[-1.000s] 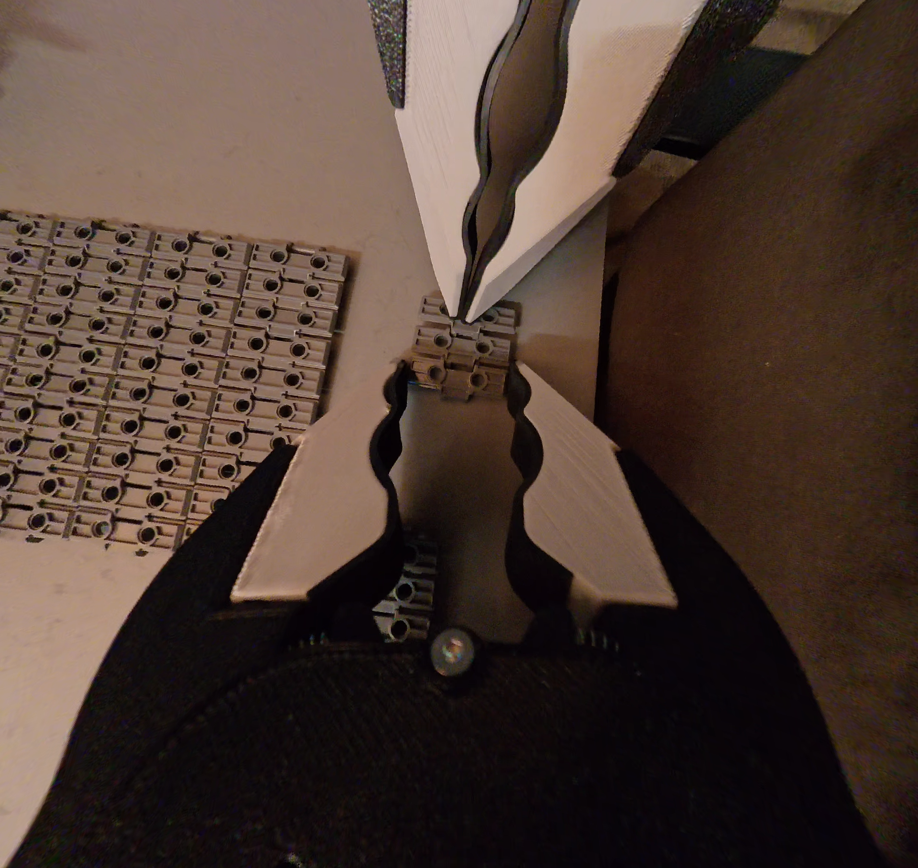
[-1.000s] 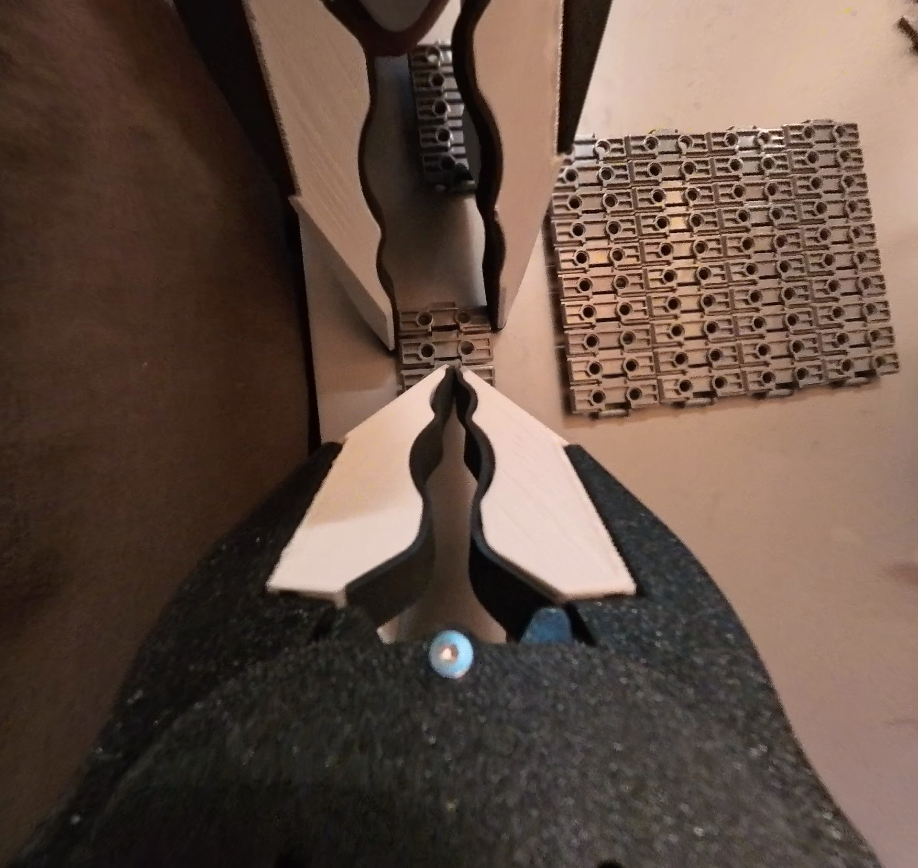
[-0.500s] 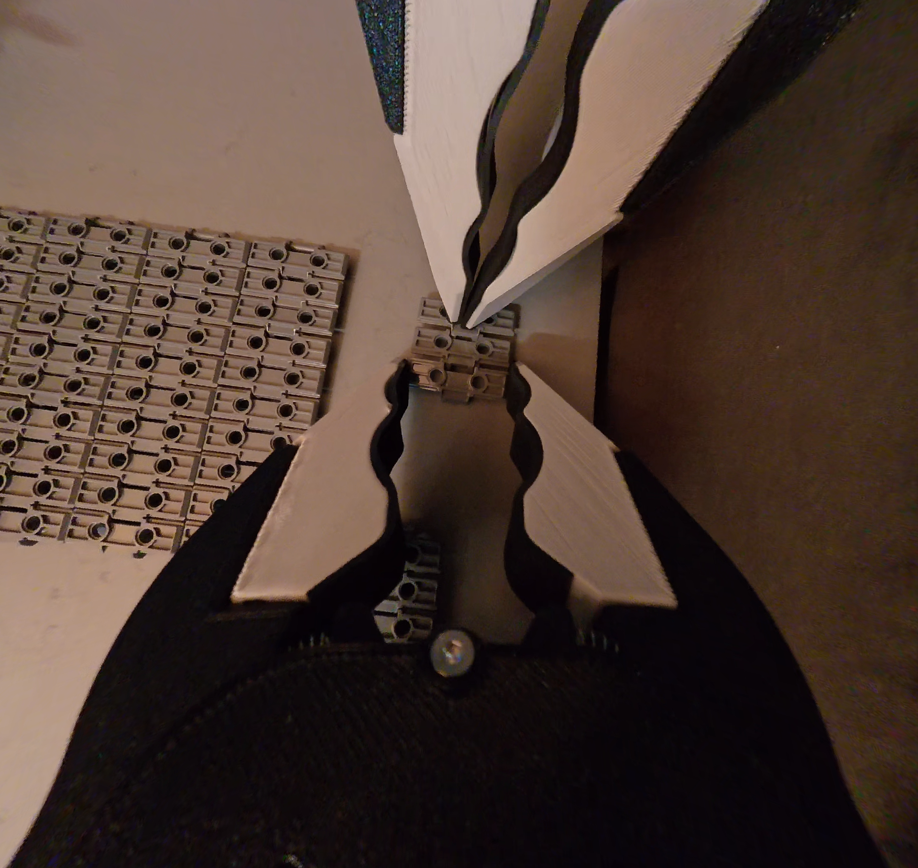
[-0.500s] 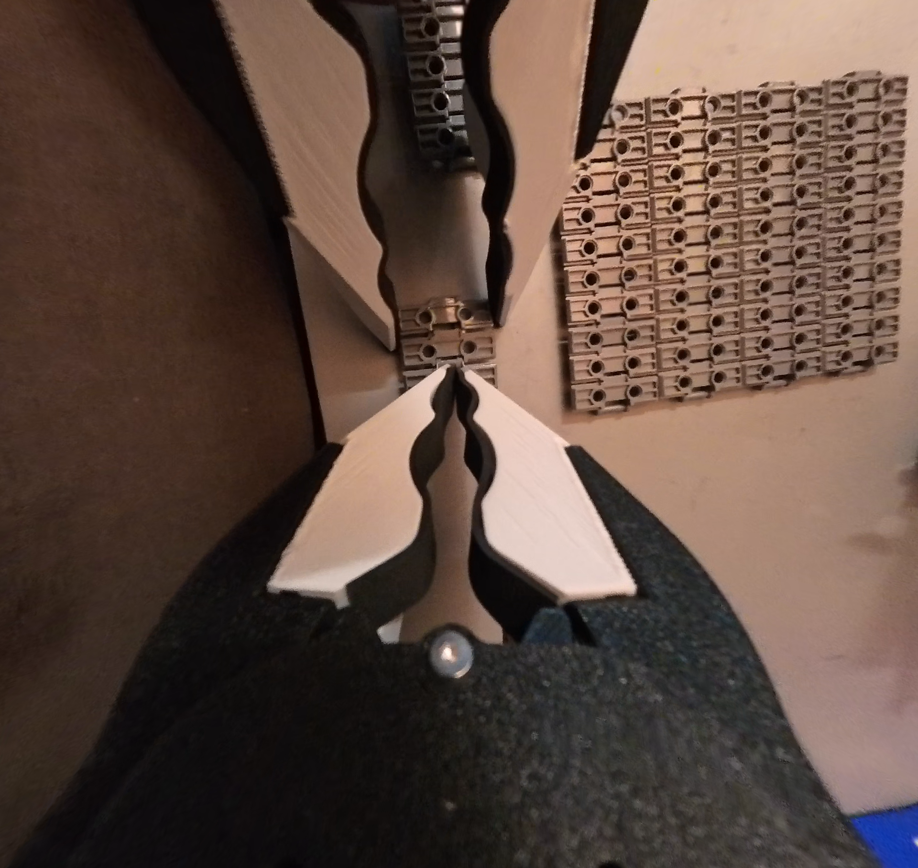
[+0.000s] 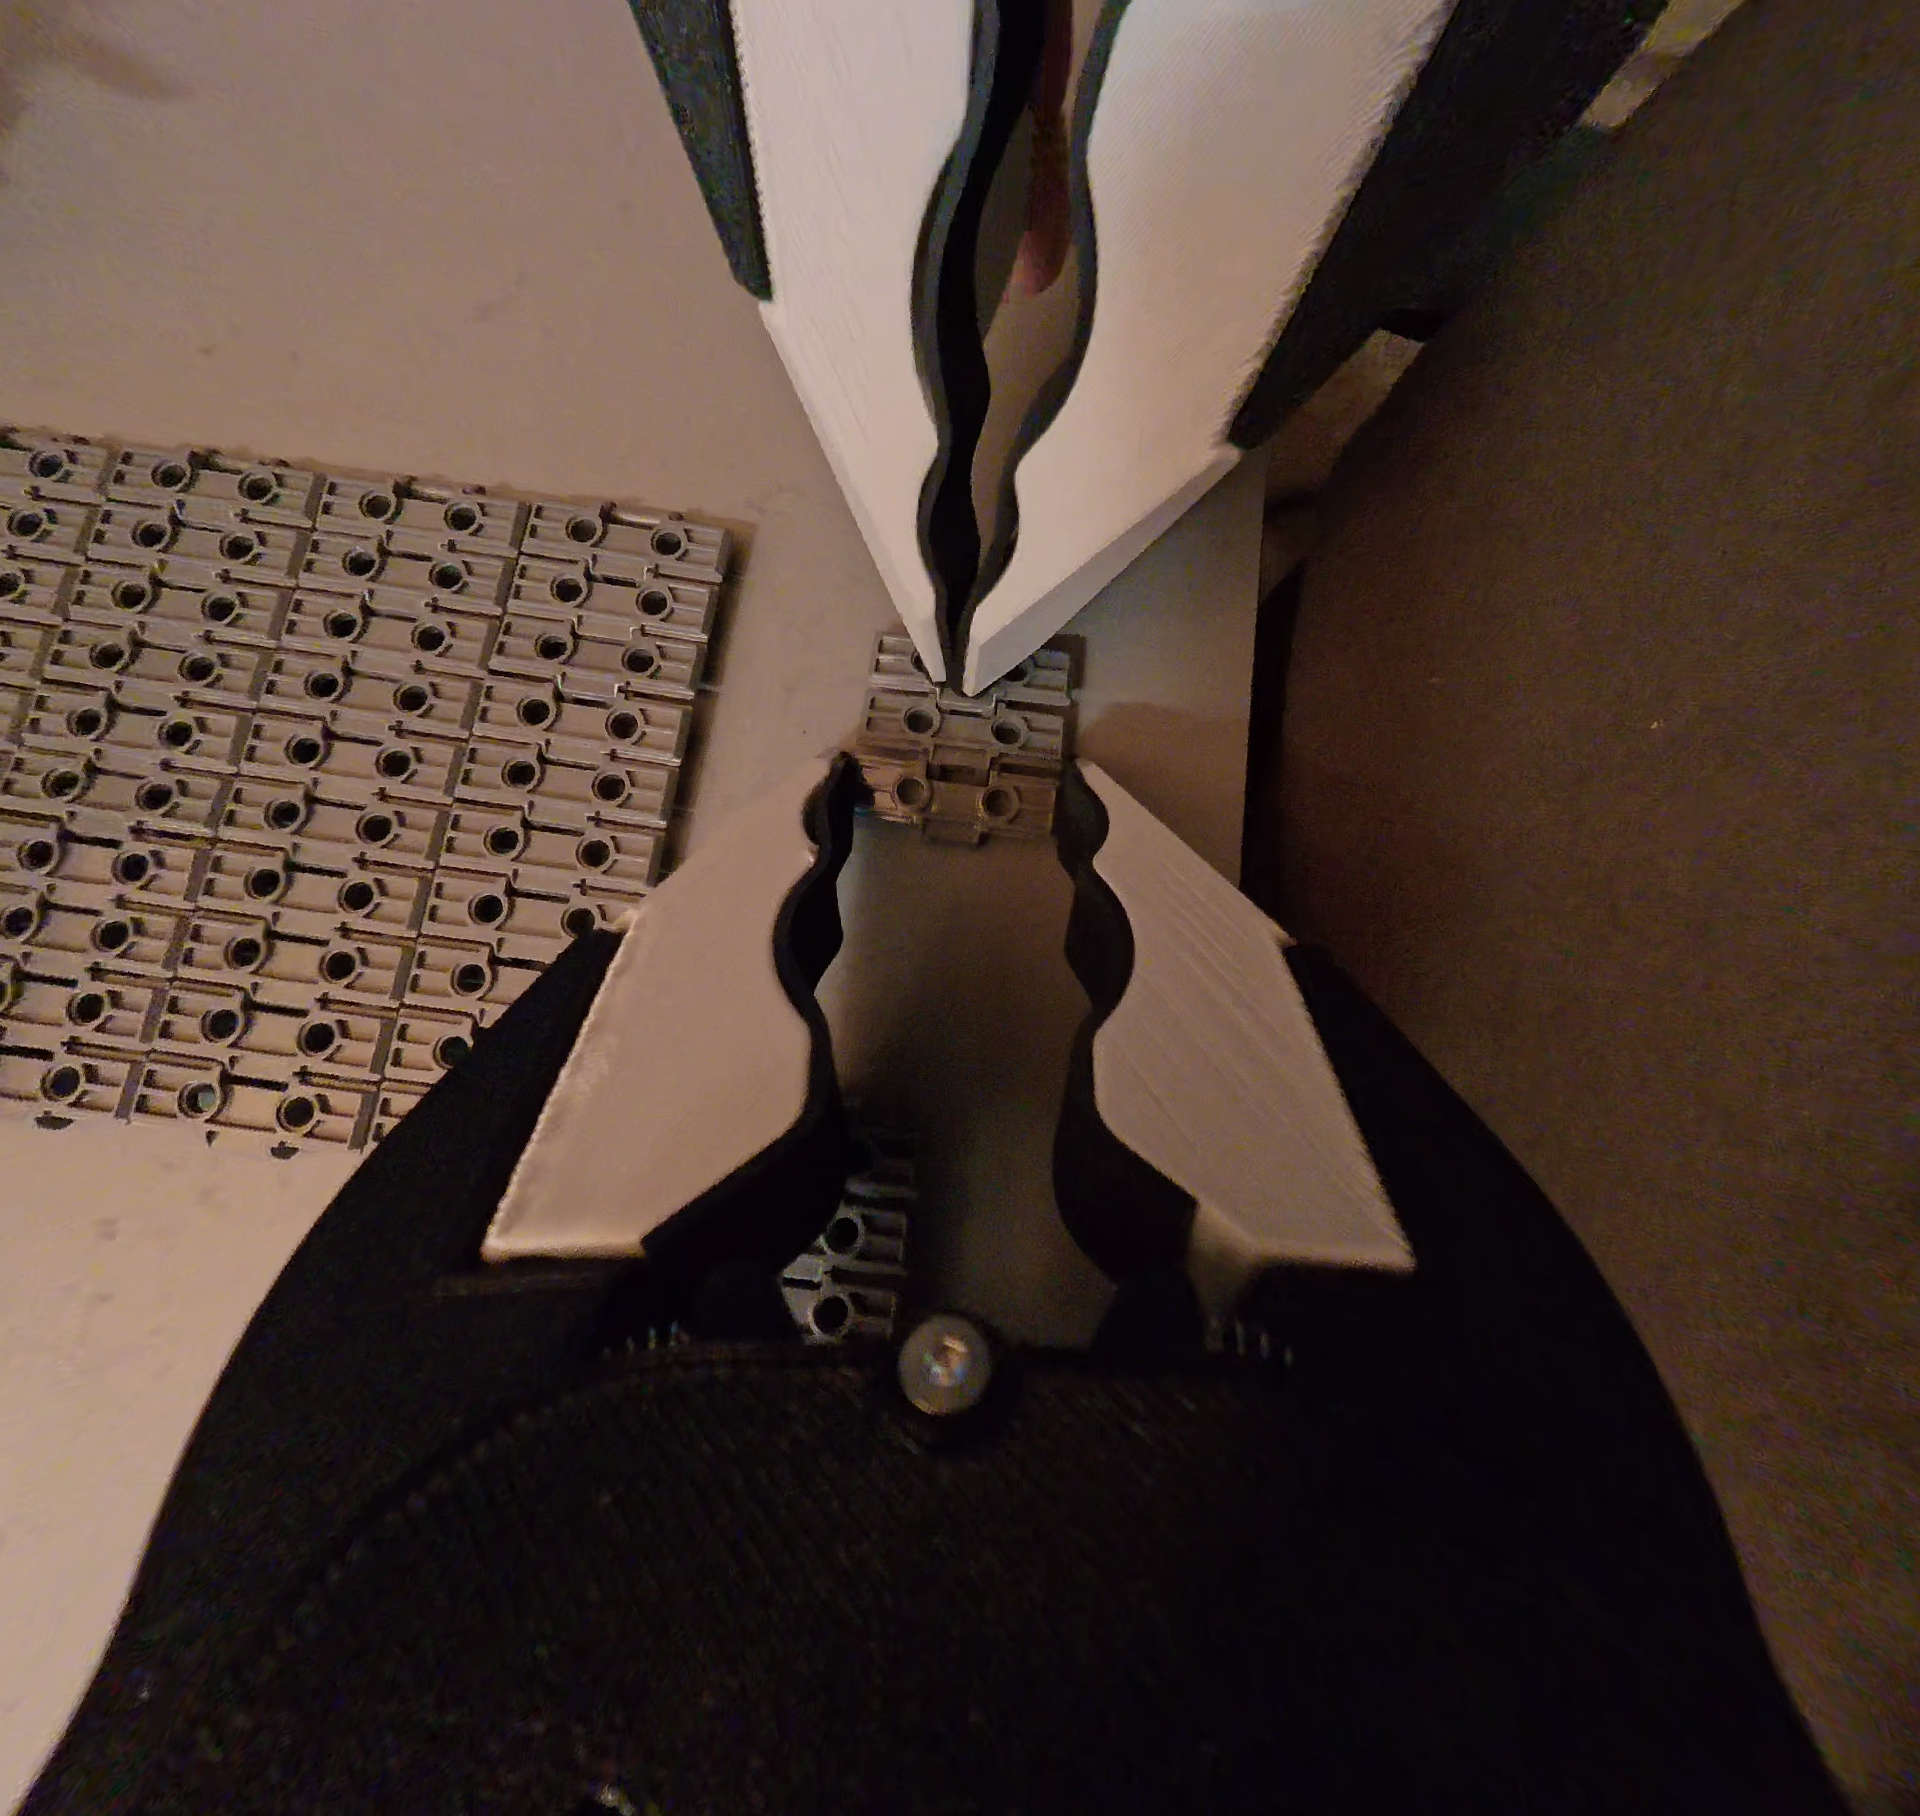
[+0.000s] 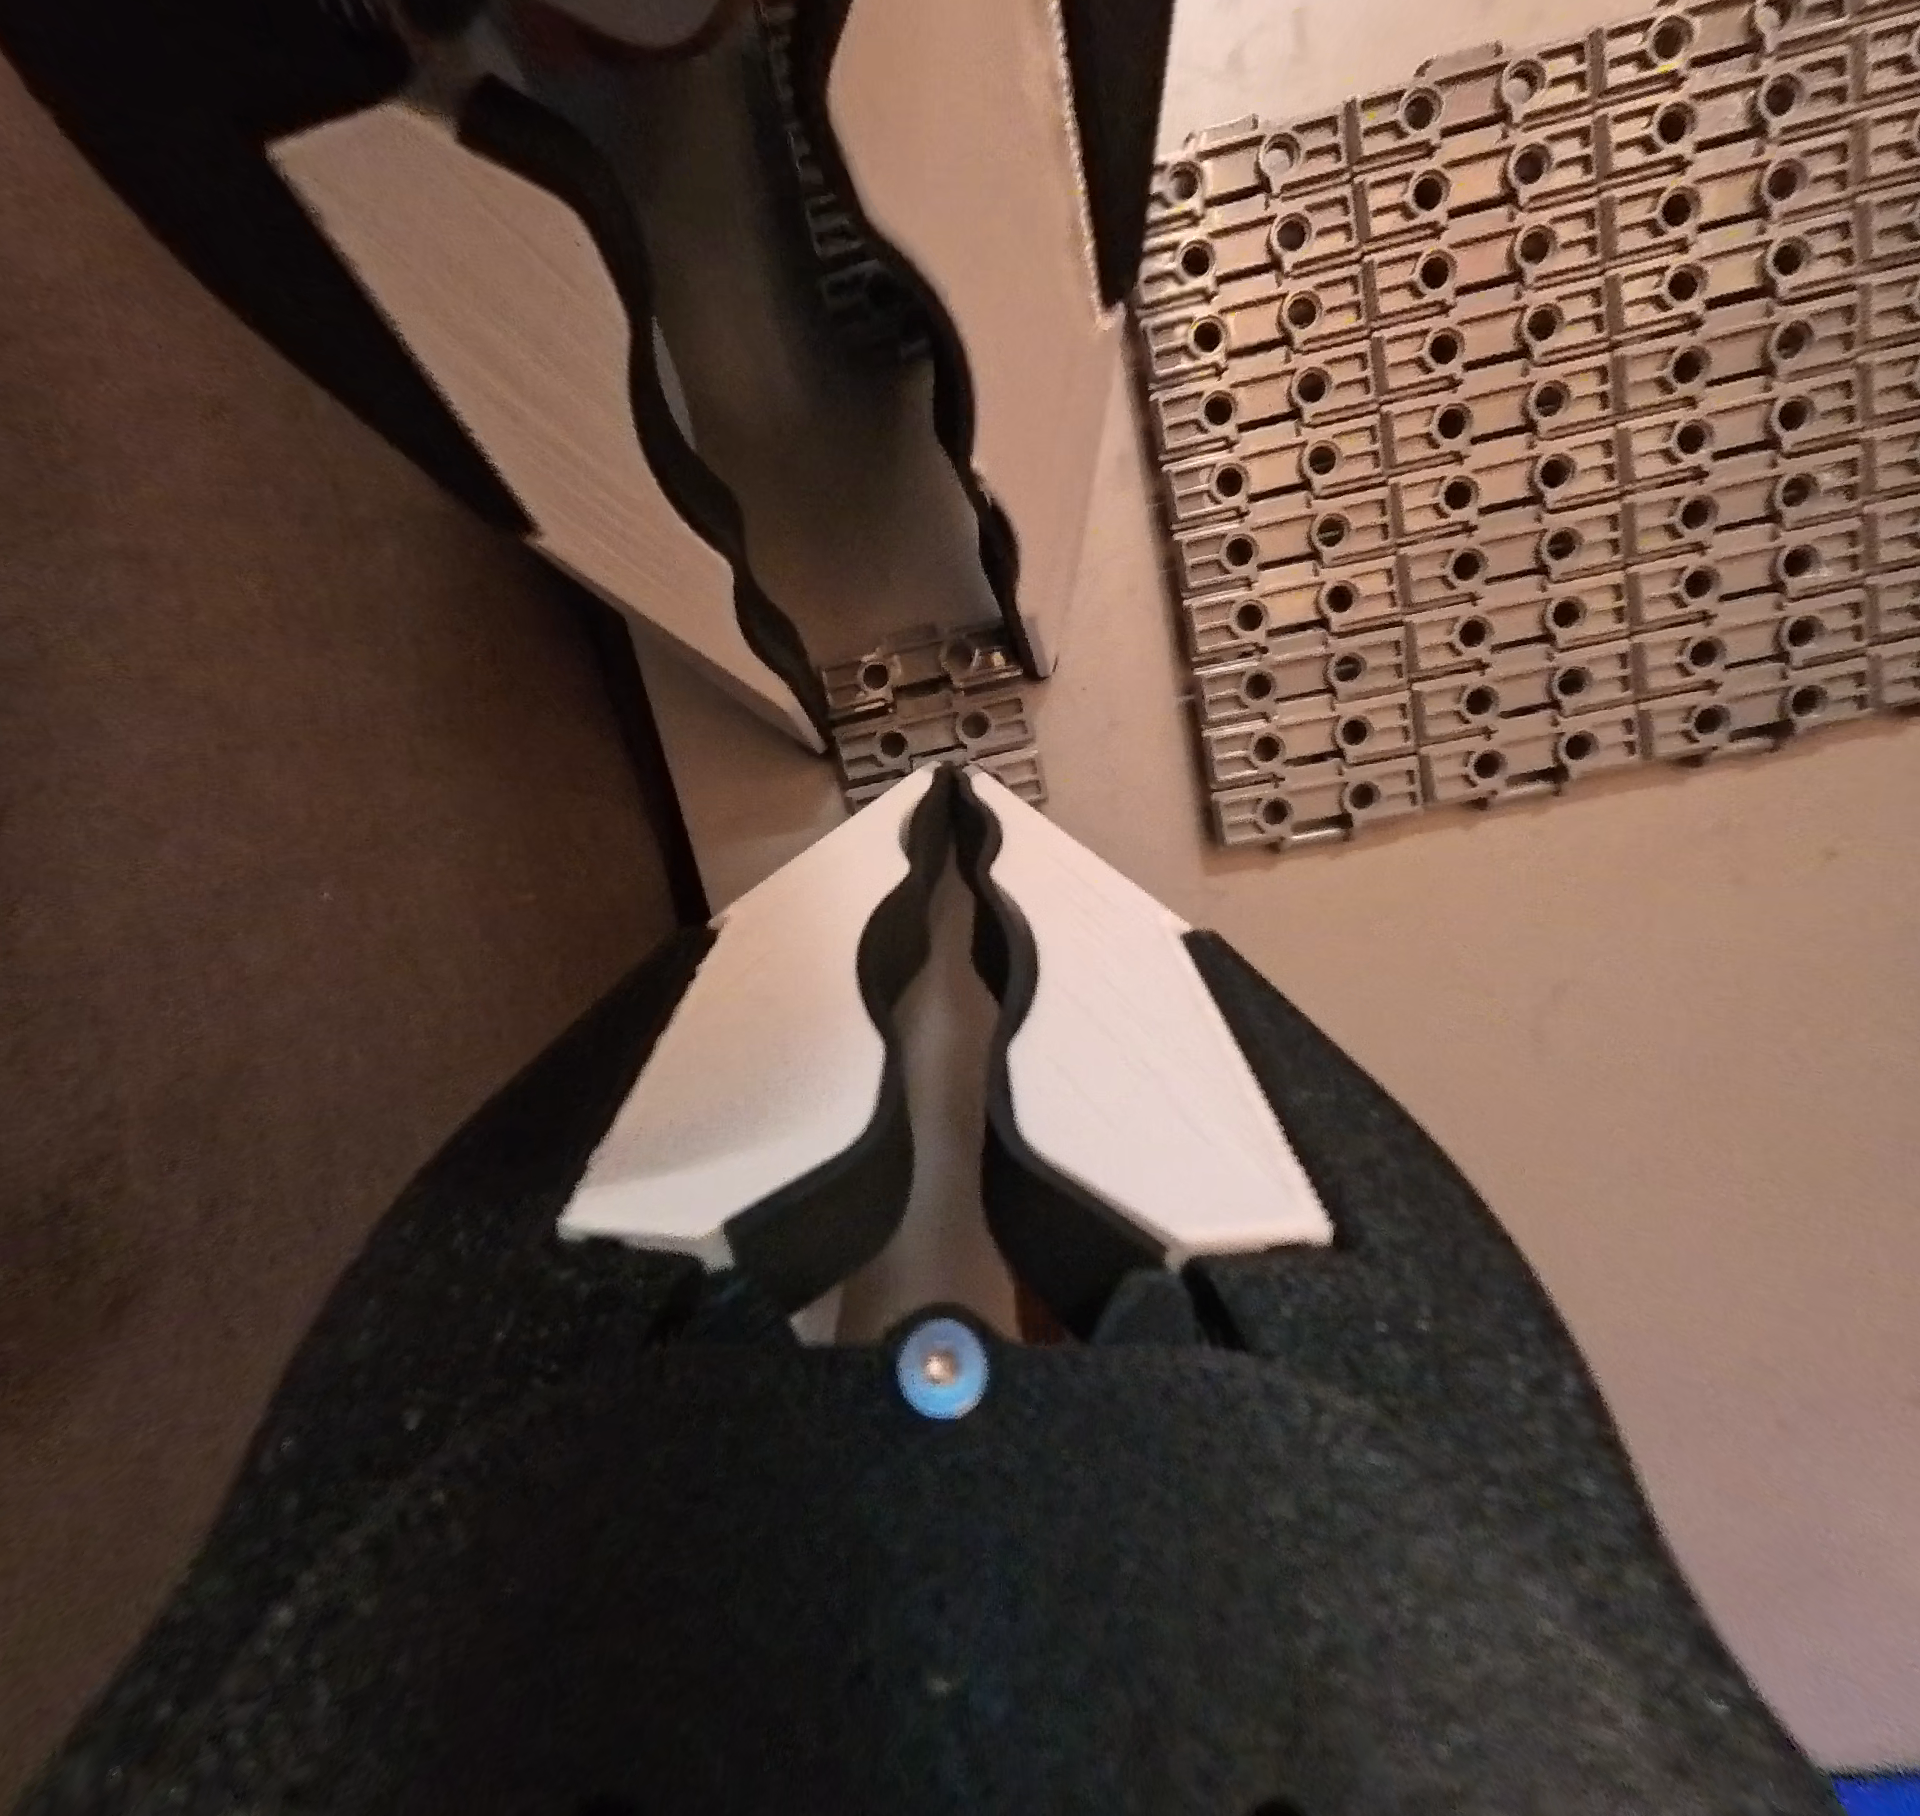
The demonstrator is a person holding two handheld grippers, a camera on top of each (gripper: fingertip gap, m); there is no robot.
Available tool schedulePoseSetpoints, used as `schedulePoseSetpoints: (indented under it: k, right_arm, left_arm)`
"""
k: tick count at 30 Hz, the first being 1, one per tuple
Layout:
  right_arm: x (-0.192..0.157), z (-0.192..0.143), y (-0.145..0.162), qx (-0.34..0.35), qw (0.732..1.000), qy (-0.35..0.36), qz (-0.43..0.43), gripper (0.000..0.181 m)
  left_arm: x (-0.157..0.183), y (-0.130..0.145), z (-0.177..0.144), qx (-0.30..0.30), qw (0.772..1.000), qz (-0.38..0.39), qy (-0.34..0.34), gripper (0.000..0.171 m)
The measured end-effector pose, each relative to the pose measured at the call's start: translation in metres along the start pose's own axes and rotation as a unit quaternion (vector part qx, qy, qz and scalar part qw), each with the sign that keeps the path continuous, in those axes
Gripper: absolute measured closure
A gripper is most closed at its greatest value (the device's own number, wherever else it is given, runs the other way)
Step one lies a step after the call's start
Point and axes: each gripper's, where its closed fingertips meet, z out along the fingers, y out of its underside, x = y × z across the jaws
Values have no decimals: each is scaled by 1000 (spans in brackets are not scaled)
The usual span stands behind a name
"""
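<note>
A small grey piece of linked plastic blocks (image 5: 914, 722) lies near the table's edge; it also shows in the right wrist view (image 6: 894, 743). My left gripper (image 5: 956, 790) has its two white fingers against the piece's two sides, closed to its width and holding it on the table. My right gripper (image 6: 951, 779) is shut, its joined tips resting on the opposite end of the same piece. The two grippers face each other tip to tip. In the left wrist view the right gripper (image 5: 956, 680) comes down from above, and in the right wrist view the left gripper (image 6: 925, 696) does.
A large grey mat of the same linked blocks (image 5: 312, 779) lies flat on the beige table (image 5: 364, 208); it also shows in the right wrist view (image 6: 1558, 478). A short grey strip (image 5: 847, 1267) lies under my left gripper. Brown floor (image 5: 1558, 935) lies beyond the edge. My left and right fingertips are right by each other.
My right gripper has tilted and swung while its tips stay on the small piece; the mat now looks nearer and turned in its view. My left gripper has not moved.
</note>
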Motion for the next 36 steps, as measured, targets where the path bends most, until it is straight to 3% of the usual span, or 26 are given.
schedulePoseSetpoints:
  k: [7, 11, 18, 21, 27, 31, 36]
  right_arm:
    - [0, 2, 0, -9, 1000, 0, -13, 181]
    - [0, 1, -1, 19, 1000, -11, 6, 181]
    - [2, -1, -3, 58, 996, 65, -38, 181]
    - [6, -5, -4, 95, 994, 63, -9, 166]
    - [22, -41, -12, 223, 971, 38, 79, 156]
    - [40, -55, -13, 287, 949, 78, 104, 153]
    - [51, -69, -21, 375, 911, 105, 132, 149]
  left_arm:
    - [0, 0, 0, -7, 1000, 1, -3, 134]
    - [0, 1, 0, -14, 1000, 2, -6, 133]
    - [-1, 1, -1, -29, 999, -2, -15, 133]
    - [-2, -1, -2, -26, 999, -14, -14, 129]
    - [-8, -12, -20, 14, 999, -38, -9, 118]
    - [-53, -11, -51, 24, 994, -52, -89, 115]
    - [-155, 15, -104, 35, 962, -132, -237, 117]
